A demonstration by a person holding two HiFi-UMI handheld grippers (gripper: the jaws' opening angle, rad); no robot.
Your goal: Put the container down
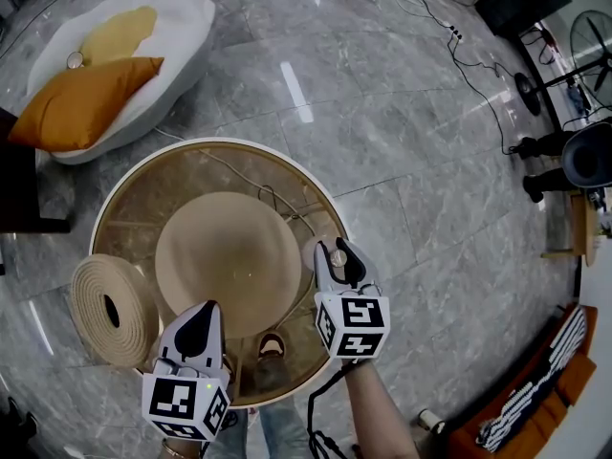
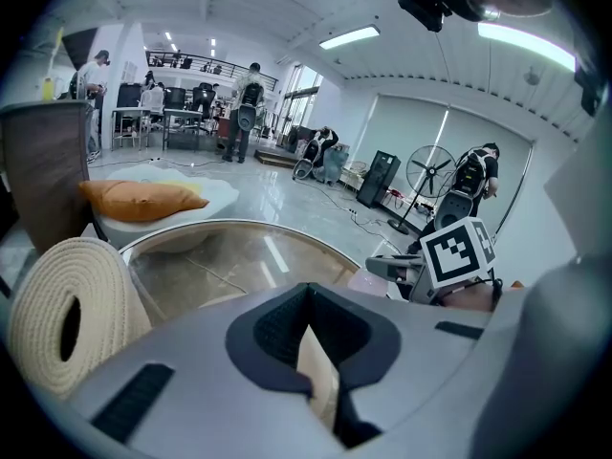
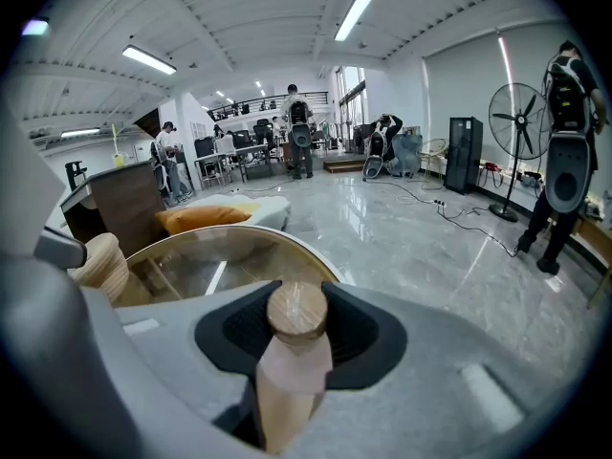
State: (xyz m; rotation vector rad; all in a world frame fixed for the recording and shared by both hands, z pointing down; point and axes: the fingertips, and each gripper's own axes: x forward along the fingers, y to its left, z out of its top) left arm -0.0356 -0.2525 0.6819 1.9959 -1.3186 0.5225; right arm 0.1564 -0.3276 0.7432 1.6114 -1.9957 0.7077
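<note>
Evidently poised for set-down, the right gripper (image 1: pixel 341 256) clamps the wooden-lidded container (image 3: pixel 295 347) over the glass table (image 1: pixel 124 194) rim. The left gripper (image 1: pixel 204 316) hangs clear, jaws together, empty.

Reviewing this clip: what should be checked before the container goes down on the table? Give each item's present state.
1. Grip: right gripper shut on the container, pads just below its wooden lid: ok.
2. Landing spot: bare glass on the round table beside that gripper: ok.
3. Left gripper shut, empty, apart from the right one: ok.
4. Woven roll at the table's left edge, away from the landing spot: ok.
5. Gap between the container's base and the glass: cannot tell.
</note>
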